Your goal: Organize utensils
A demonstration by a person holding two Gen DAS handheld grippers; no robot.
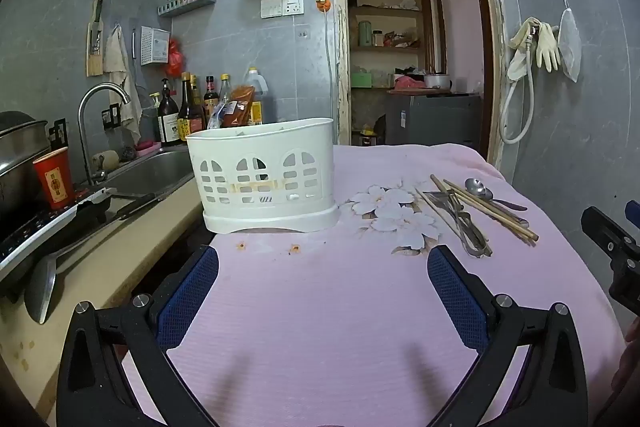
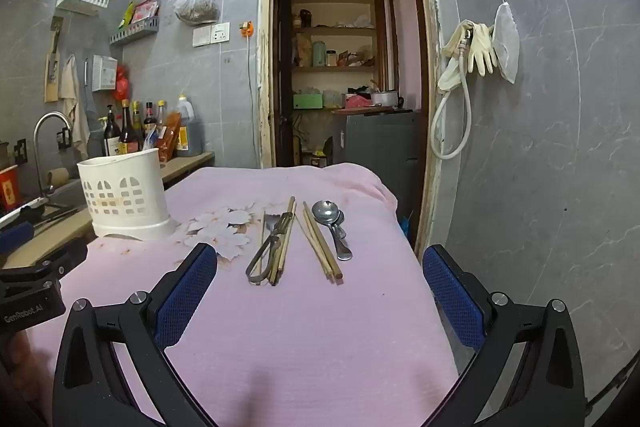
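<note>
Nothing grabbed yet, both the left gripper (image 1: pixel 323 269) and right gripper (image 2: pixel 320 267) spread wide, so next I'd guess chopsticks (image 2: pixel 320 245) into the far-left white utensil holder (image 2: pixel 124 193).

Home kitchen: sink (image 1: pixel 152 175), faucet (image 1: pixel 94 115), sauce bottles (image 1: pixel 188 107); pantry, probably.

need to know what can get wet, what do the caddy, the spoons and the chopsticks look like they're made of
The caddy looks like moulded white plastic, matte, with arched cut-out holes and a yellowish stain across its front. The spoons look like polished steel: the bowls are shiny and reflect light. The chopsticks look like unpainted wood or bamboo, pale tan and dull.
</note>
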